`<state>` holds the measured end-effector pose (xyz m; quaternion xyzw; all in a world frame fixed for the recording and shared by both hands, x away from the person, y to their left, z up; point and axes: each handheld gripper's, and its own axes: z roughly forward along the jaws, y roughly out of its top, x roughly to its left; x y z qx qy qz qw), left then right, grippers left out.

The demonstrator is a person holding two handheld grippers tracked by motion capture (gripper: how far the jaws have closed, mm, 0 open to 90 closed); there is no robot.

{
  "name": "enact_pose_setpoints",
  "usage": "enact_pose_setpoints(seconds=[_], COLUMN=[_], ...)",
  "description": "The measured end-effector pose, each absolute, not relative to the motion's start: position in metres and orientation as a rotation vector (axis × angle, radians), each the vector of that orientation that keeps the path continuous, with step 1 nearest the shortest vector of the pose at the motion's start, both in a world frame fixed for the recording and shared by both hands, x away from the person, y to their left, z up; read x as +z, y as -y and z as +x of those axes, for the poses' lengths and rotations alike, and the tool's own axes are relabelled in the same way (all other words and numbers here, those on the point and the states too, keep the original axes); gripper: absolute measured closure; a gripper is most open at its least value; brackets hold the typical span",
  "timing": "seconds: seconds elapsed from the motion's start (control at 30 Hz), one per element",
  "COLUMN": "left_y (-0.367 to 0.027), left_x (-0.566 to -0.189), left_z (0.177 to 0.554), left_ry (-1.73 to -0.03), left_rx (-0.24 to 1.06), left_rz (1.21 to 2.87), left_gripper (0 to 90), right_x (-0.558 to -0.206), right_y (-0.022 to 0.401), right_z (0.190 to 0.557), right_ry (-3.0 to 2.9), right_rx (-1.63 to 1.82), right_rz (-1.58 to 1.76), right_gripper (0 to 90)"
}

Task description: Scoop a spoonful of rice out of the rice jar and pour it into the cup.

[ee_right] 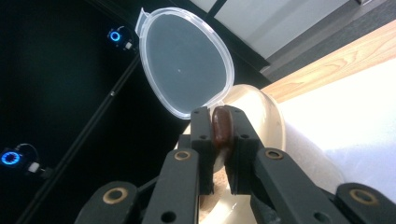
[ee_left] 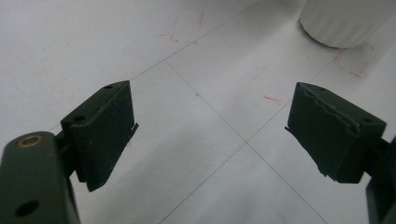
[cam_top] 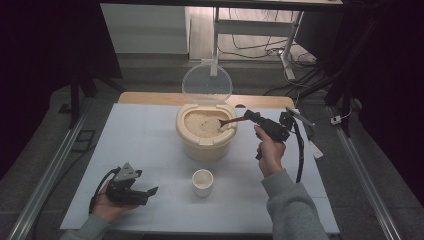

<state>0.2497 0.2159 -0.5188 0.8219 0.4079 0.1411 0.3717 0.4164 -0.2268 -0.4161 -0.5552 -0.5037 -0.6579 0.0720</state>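
- The table [cam_top: 150,150], covered in a white gridded sheet, carries everything; the person's forearms come in from its near edge.
- The rice container [cam_top: 205,134] stands at the middle of the table toward the far side, its clear hinged lid [cam_top: 207,82] standing upright behind it. It is filled with pale grain nearly to the rim.
- The right gripper [cam_top: 250,116] reaches in from the container's right. Its jaws are clamped on the handle of a brown wooden spoon [cam_top: 229,121], seen pinched edge-on between the pads in the right gripper view [ee_right: 220,130].
- The spoon's long axis runs roughly level, from the jaws leftward over the rim, with the bowl end down in the grain [cam_top: 205,123].
- The small white cup [cam_top: 202,182] stands nearer the person, in front of the container and apart from it. It lies below and to the left of the spoon, so the load would likely have to travel back toward the person. The right hand is much the nearer to the container.
- The left gripper [cam_top: 150,191] rests low at the near left, jaws spread wide with nothing between them, bare sheet beyond [ee_left: 210,135]; the cup's base [ee_left: 343,23] is cut off at that view's top right.
- Hard to tell: how much grain sits on the spoon, since its bowl blends into the rice, and whether the cup holds anything.
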Motion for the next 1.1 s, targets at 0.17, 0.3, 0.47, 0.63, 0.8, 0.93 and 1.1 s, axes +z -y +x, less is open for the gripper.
enact_pose_setpoints(seconds=[0.17,0.3,0.47,0.63,0.8,0.93,1.1], left_y=[-0.216,-0.216,-0.216,-0.215,-0.215,-0.215,-0.215], left_x=[-0.519,-0.519,-0.519,-0.519,-0.519,-0.519,-0.519], left_z=[0.249,0.250,0.250,0.250,0.250,0.250,0.250], left_ry=[-1.045,-1.045,-1.045,-1.044,-1.044,-1.043,-1.043], left_rx=[0.364,0.364,0.364,0.366,0.367,0.367,0.368], left_rz=[2.107,2.107,2.107,2.110,2.114,2.113,2.113], left_gripper=[14.9,14.9,15.0,15.0,15.0,14.9,14.9], right_x=[-0.419,-0.421,-0.419,-0.418,-0.416,-0.416,-0.415], right_y=[0.229,0.231,0.234,0.237,0.238,0.238,0.239], right_z=[0.417,0.417,0.417,0.415,0.413,0.414,0.413], right_ry=[1.467,1.436,1.415,1.411,1.403,1.403,1.395], right_rx=[-1.964,-1.967,-1.981,-1.984,-1.993,-1.992,-1.989], right_rz=[-1.669,-1.672,-1.671,-1.662,-1.647,-1.652,-1.643], right_gripper=[82.8,82.8,82.8,82.8,82.8,82.8,82.8])
